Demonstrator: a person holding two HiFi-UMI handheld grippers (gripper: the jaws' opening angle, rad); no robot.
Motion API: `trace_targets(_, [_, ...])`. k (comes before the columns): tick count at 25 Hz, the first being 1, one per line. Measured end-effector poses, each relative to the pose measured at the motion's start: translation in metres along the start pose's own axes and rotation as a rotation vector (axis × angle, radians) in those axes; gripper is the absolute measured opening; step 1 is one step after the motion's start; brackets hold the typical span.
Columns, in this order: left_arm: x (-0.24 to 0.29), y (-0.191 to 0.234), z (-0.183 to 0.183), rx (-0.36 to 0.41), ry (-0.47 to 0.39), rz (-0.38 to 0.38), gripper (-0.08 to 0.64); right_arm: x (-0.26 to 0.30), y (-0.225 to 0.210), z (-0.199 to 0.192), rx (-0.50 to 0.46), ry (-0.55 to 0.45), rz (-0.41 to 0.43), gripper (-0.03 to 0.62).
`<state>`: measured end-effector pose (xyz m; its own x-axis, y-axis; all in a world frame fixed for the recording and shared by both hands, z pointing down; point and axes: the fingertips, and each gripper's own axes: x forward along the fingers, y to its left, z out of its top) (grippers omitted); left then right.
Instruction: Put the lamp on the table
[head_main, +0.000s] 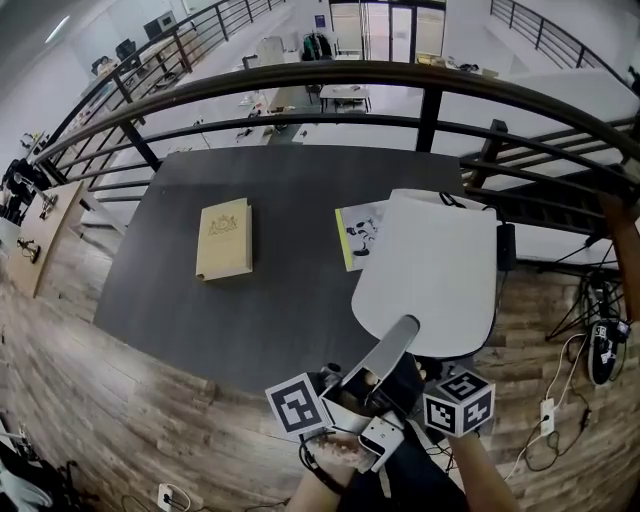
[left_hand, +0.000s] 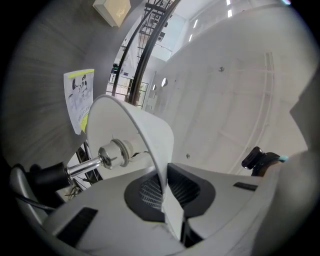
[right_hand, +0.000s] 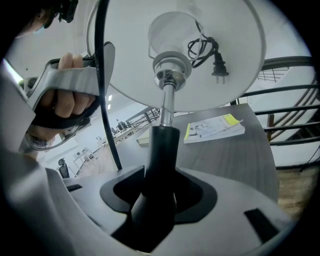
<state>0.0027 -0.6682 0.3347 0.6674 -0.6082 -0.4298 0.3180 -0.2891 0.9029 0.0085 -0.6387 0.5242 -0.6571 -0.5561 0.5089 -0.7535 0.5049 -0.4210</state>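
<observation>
The lamp hangs in the air over the dark table's (head_main: 280, 320) front right corner, held by both grippers. Its white shade (head_main: 430, 270) hides the stem in the head view. My left gripper (head_main: 405, 328) is shut on the thin rim of the shade (left_hand: 145, 130), which runs between its pads (left_hand: 150, 190). Inside the shade show the socket (left_hand: 114, 152) and the chrome rod (left_hand: 82, 167). My right gripper (right_hand: 159, 185) is shut on the lamp's black stem (right_hand: 160, 150) below the shade (right_hand: 235, 60). The plug (right_hand: 218, 70) and its coiled cord are tucked inside the shade.
A tan book (head_main: 225, 238) lies mid-table, and a magazine with a yellow edge (head_main: 358, 232) lies partly under the shade. A black railing (head_main: 430, 100) runs behind the table. Cables and a power strip (head_main: 547, 410) lie on the wood floor at the right.
</observation>
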Motion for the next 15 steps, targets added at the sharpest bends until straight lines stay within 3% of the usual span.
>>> trace_targets(15, [0.062, 0.052, 0.028, -0.024, 0.014, 0.005, 0.026, 0.026, -0.08, 0.036, -0.005, 0.012, -0.032, 0.187])
